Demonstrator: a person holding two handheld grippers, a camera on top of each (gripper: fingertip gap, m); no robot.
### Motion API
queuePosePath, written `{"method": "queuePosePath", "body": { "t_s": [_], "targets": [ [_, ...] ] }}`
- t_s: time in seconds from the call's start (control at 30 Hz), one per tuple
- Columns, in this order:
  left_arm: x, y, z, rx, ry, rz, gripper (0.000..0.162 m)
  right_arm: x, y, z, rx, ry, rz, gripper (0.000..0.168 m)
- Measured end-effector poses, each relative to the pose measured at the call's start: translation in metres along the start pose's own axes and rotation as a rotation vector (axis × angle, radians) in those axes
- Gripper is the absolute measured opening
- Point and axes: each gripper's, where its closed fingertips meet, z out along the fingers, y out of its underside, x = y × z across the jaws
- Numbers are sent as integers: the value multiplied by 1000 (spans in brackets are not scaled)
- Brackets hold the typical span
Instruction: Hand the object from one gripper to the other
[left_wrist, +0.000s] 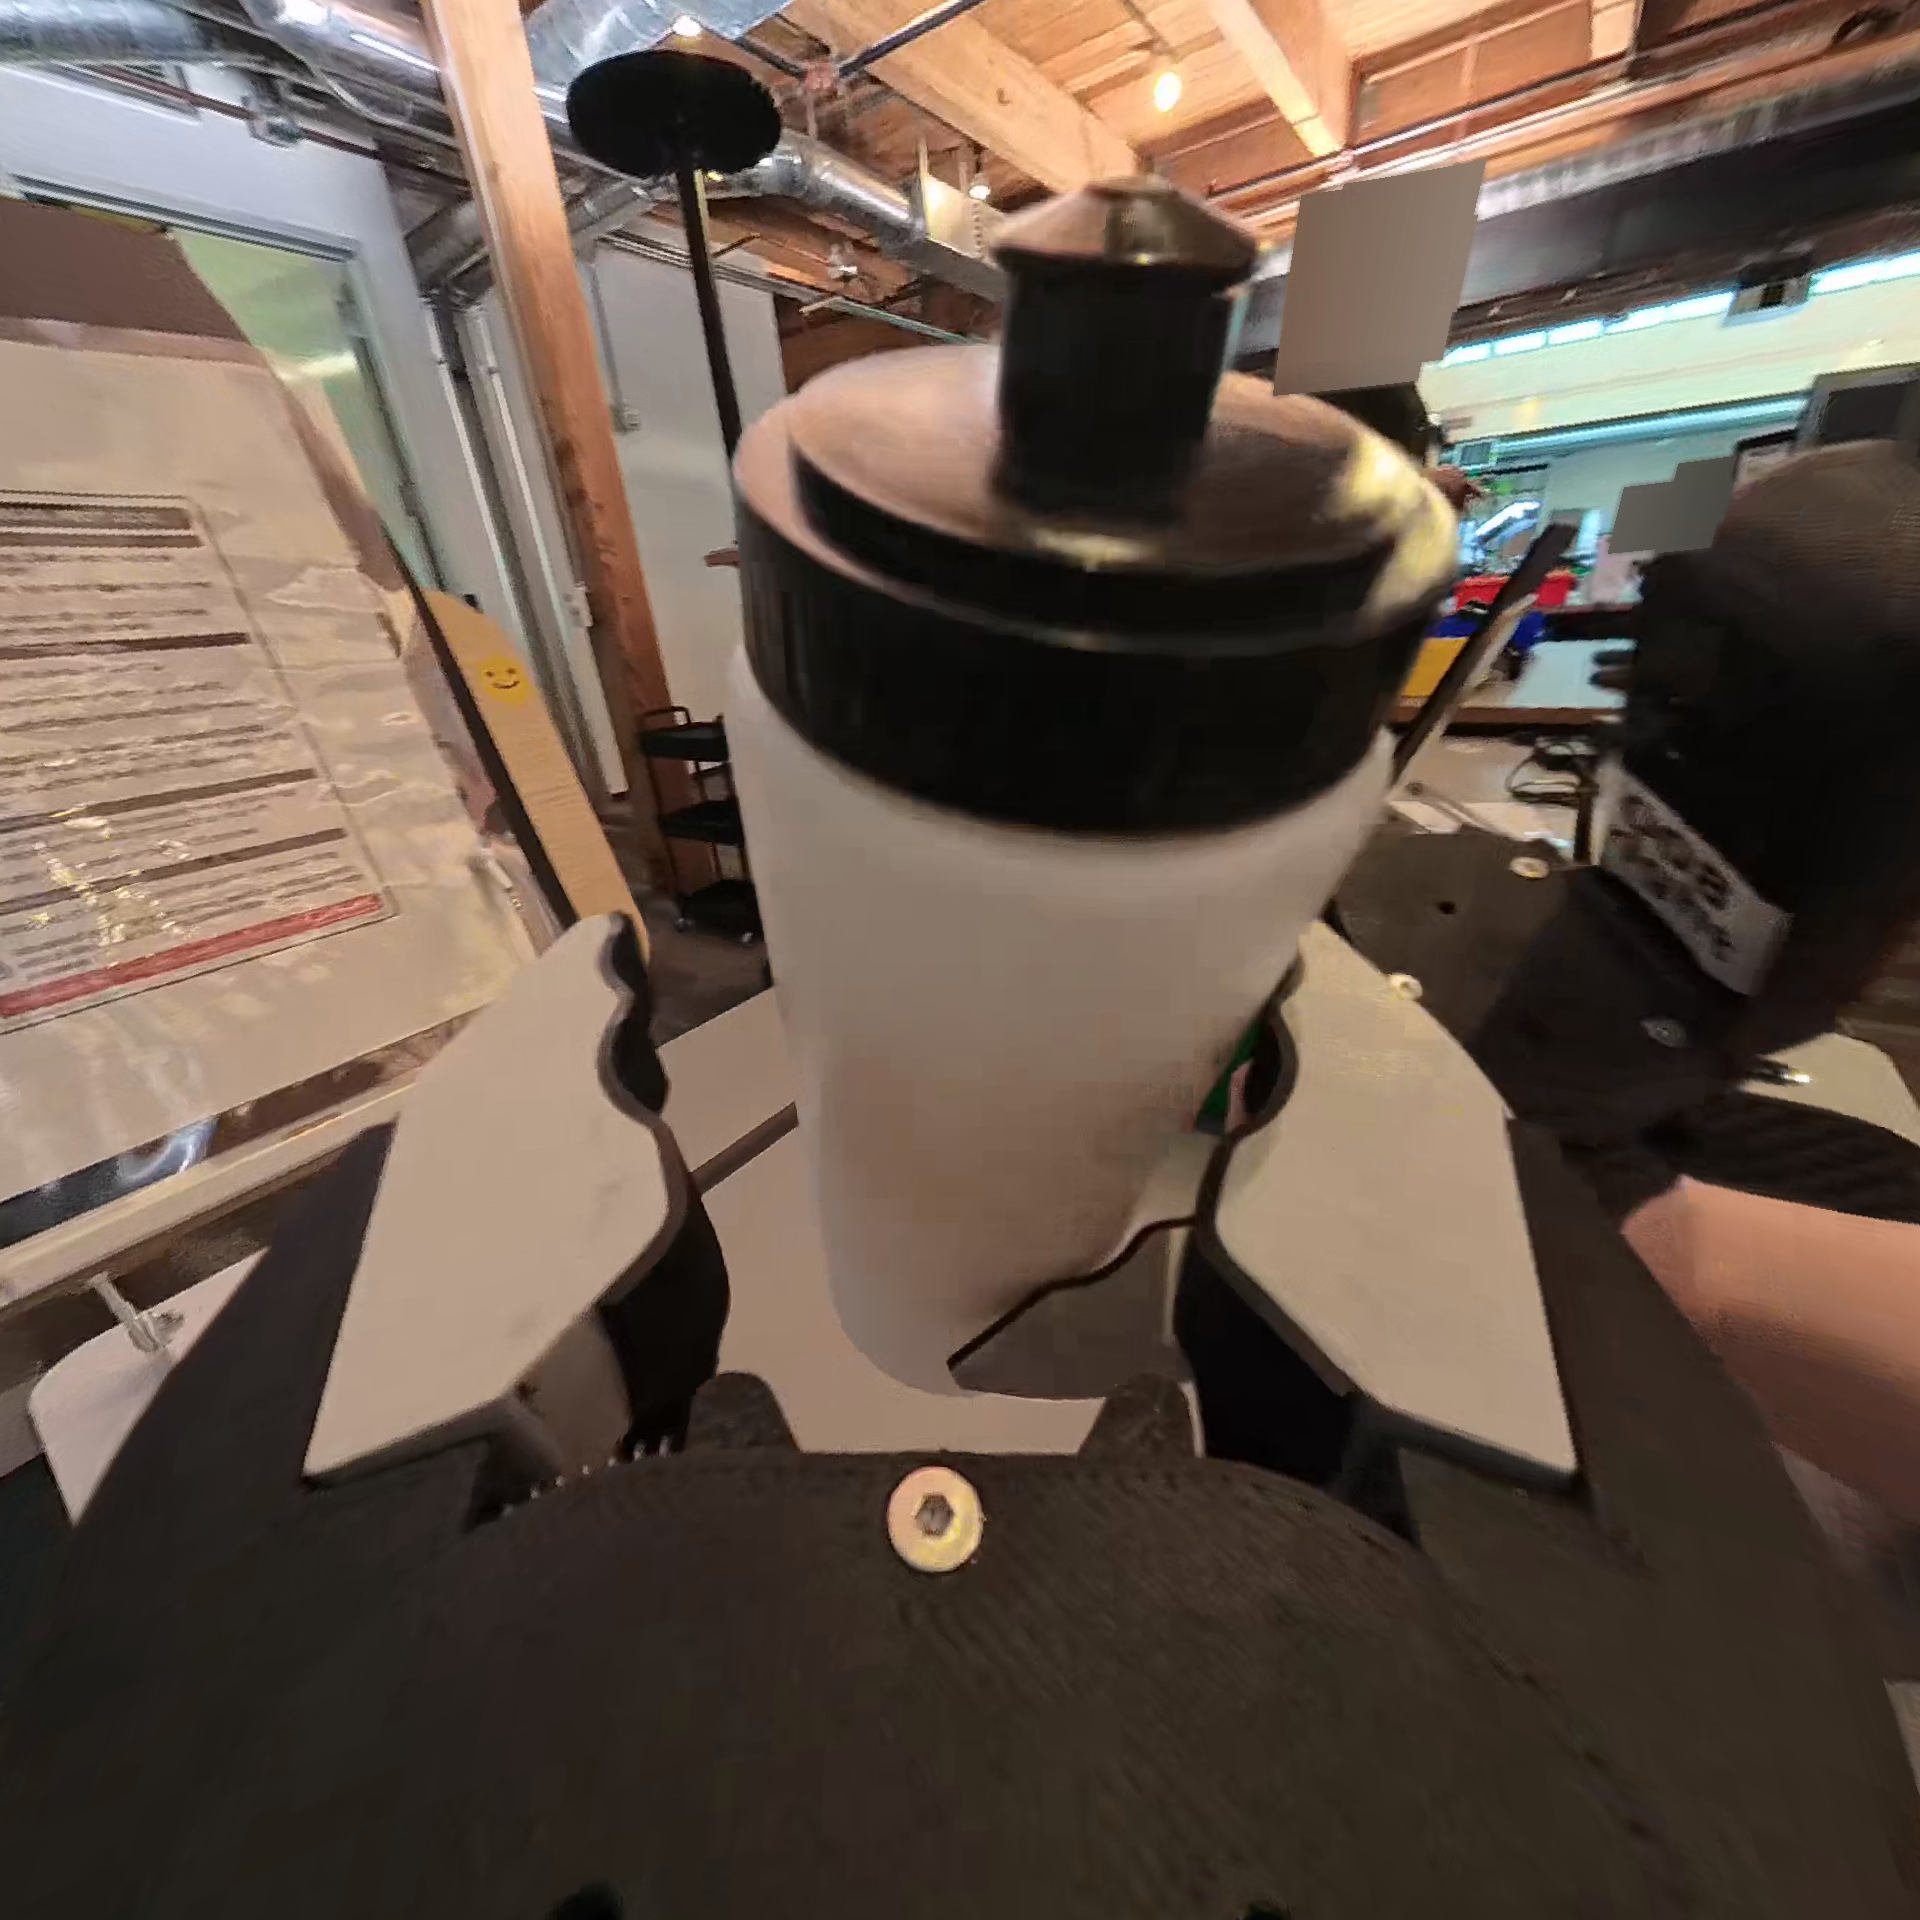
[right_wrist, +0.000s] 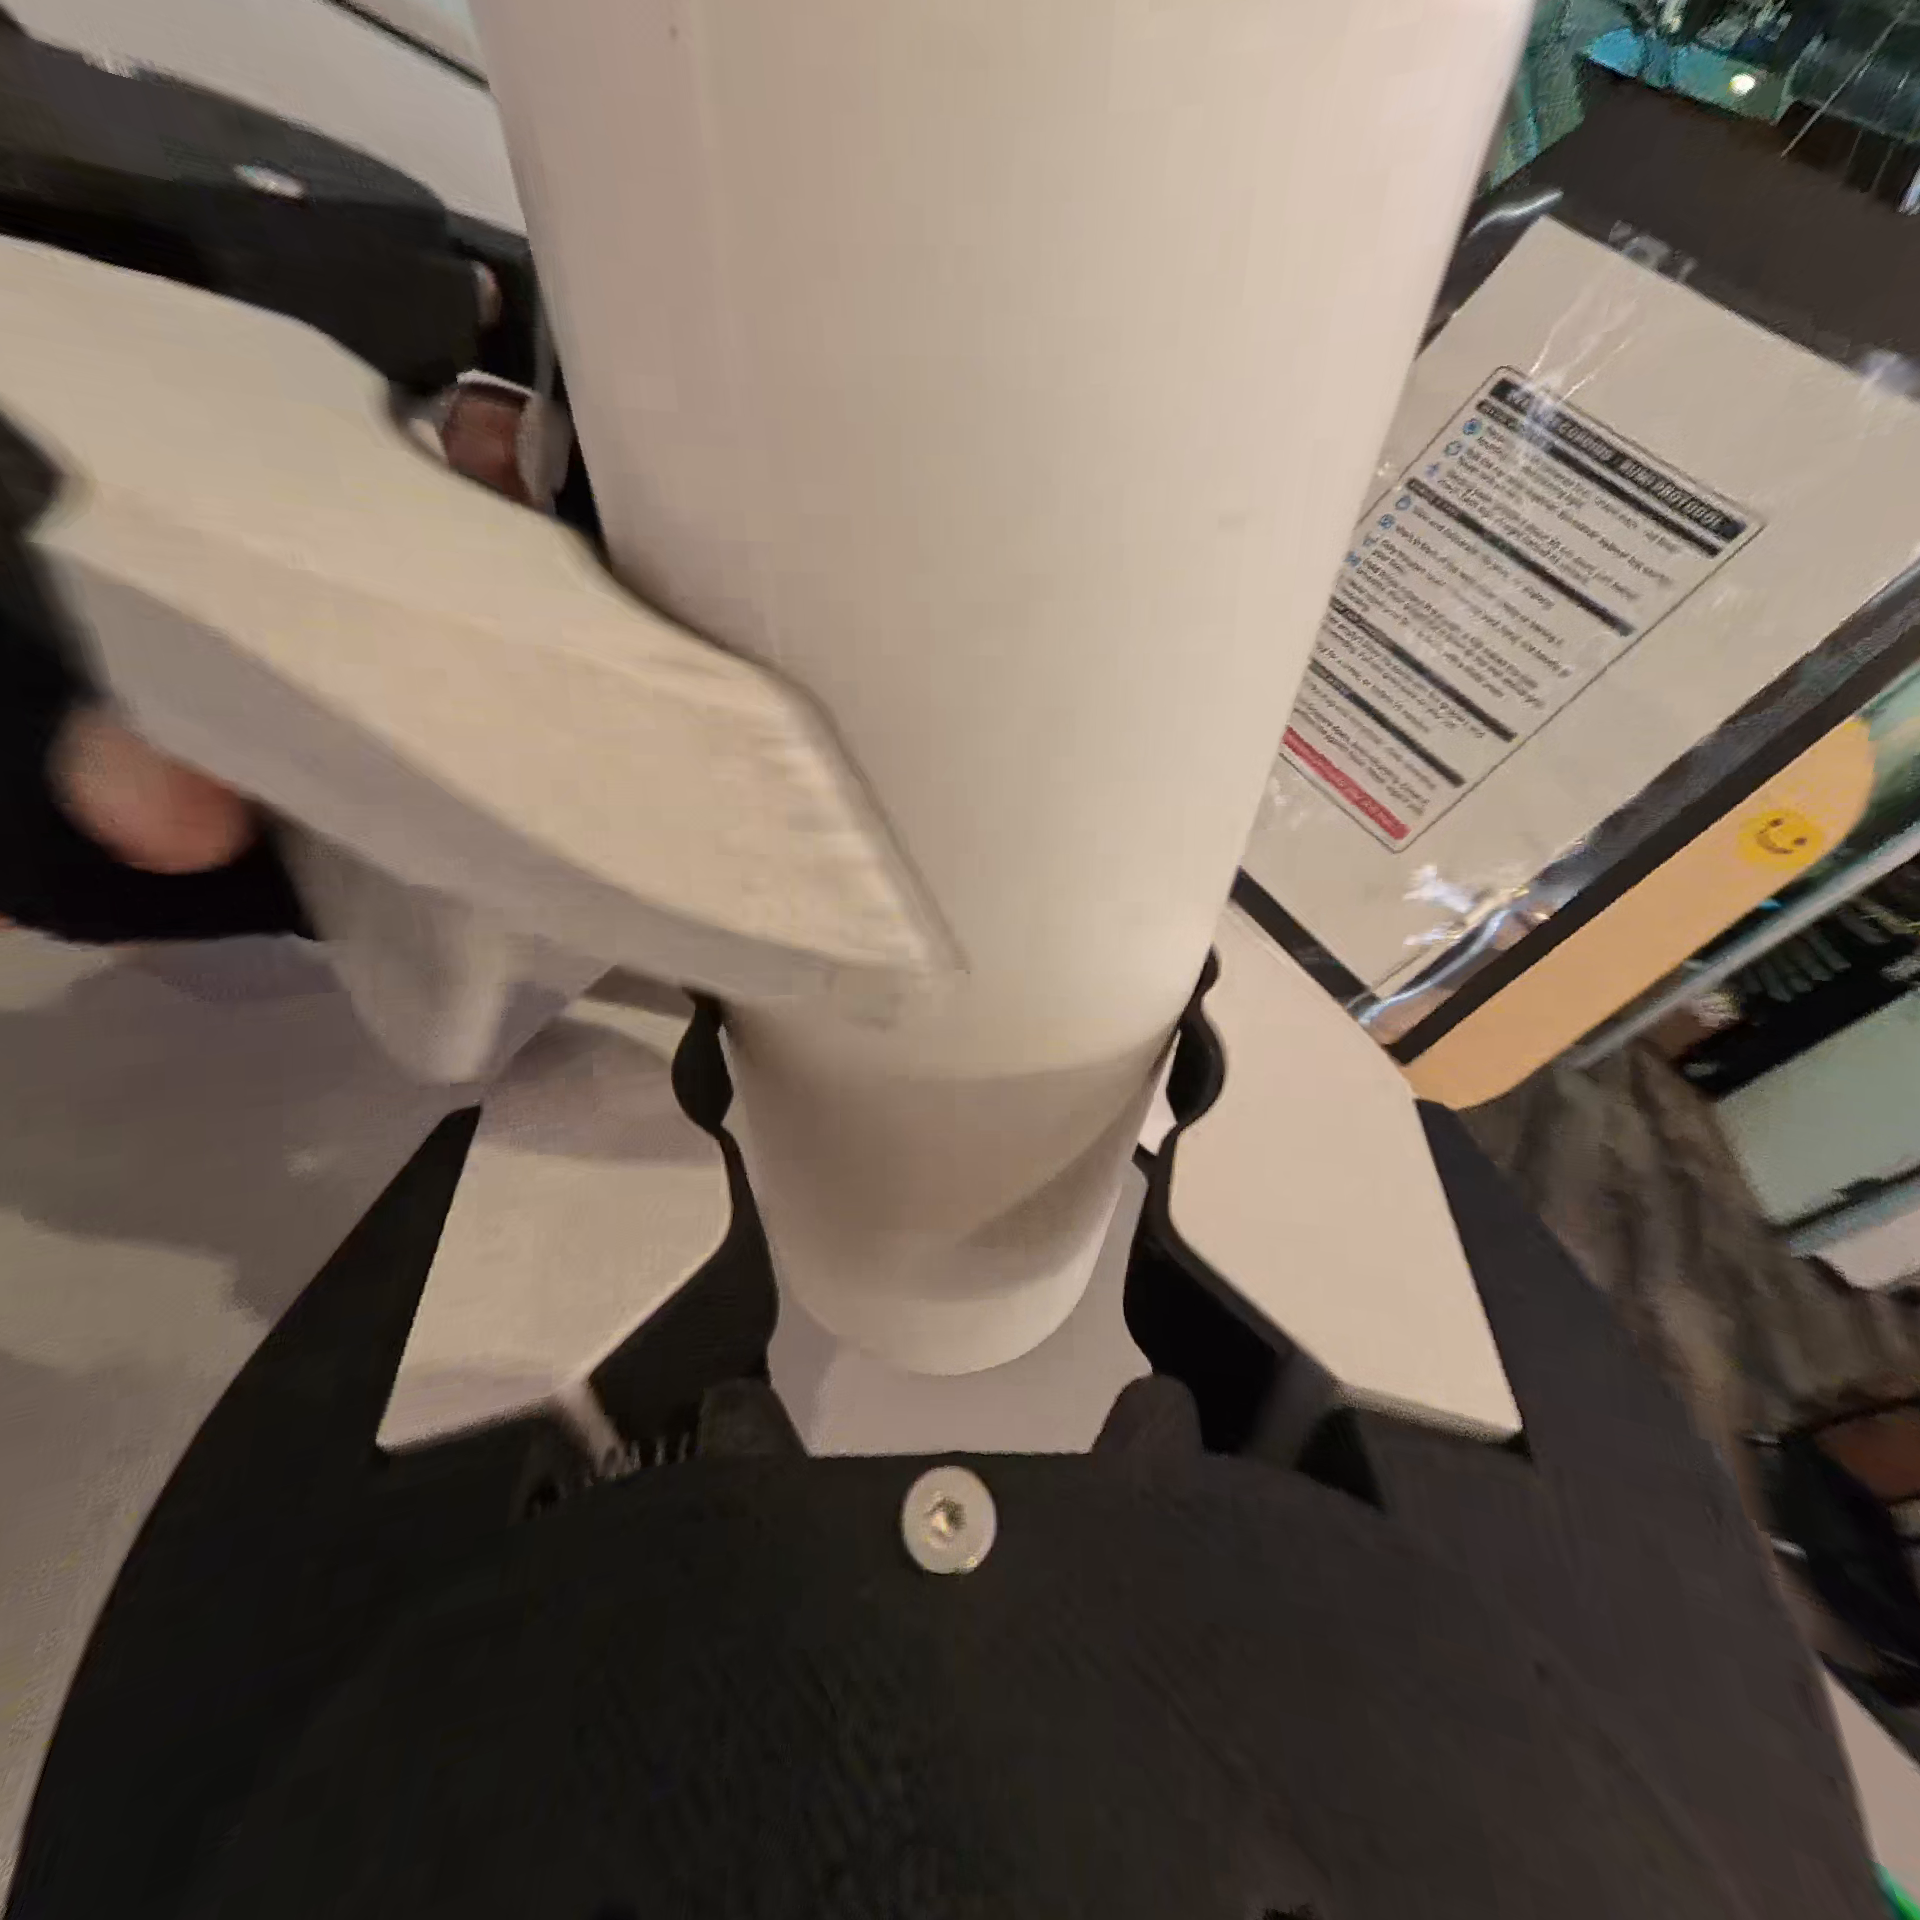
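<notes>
A white plastic bottle (left_wrist: 1018, 987) with a black screw cap (left_wrist: 1070, 644) and spout stands upright between my left gripper's (left_wrist: 961, 945) fingers. The left finger (left_wrist: 582, 1122) stands clear of the bottle with a visible gap, and the right finger (left_wrist: 1340, 1164) lies against its side. In the right wrist view my right gripper (right_wrist: 948, 1018) is shut on the bottle's (right_wrist: 987, 520) narrower end, both pads pressing it. One white finger of the left gripper (right_wrist: 468, 707) shows beside the bottle there. The right gripper's black body (left_wrist: 1725, 790), held by a hand, is on the right.
A white board with a laminated sheet (left_wrist: 156, 727) leans on the left and also shows in the right wrist view (right_wrist: 1507, 613). A wooden post (left_wrist: 551, 364), a black pole stand (left_wrist: 675, 114) and a black cart (left_wrist: 696, 810) stand behind. The grey tabletop (right_wrist: 156, 1195) lies below. Tip to tip, the grippers are about 5 centimetres apart.
</notes>
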Motion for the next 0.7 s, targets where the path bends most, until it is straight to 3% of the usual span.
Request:
{"method": "queuePosePath", "body": {
  "t_s": [0.03,0.07,0.2,0.33,0.53,0.7],
  "targets": [
    [3,0,-1,16,24,-1,91,1,1,0,-17,35,-27,86],
    [3,-1,-3,34,34,-19,85,3,1,0,-23,56,-29,86],
    [-3,-1,-3,30,67,-121,84,2,-1,-1,-17,73,-24,87],
    [-35,-10,-16,88,67,-354,84,-2,-18,-10,53,79,-236,87],
    [-100,-32,-58,294,91,-758,83,5,-59,-47,312,18,-240,87],
    [-115,-41,-73,454,119,-936,82,9,-55,-39,348,91,-240,97]
  ]
}}
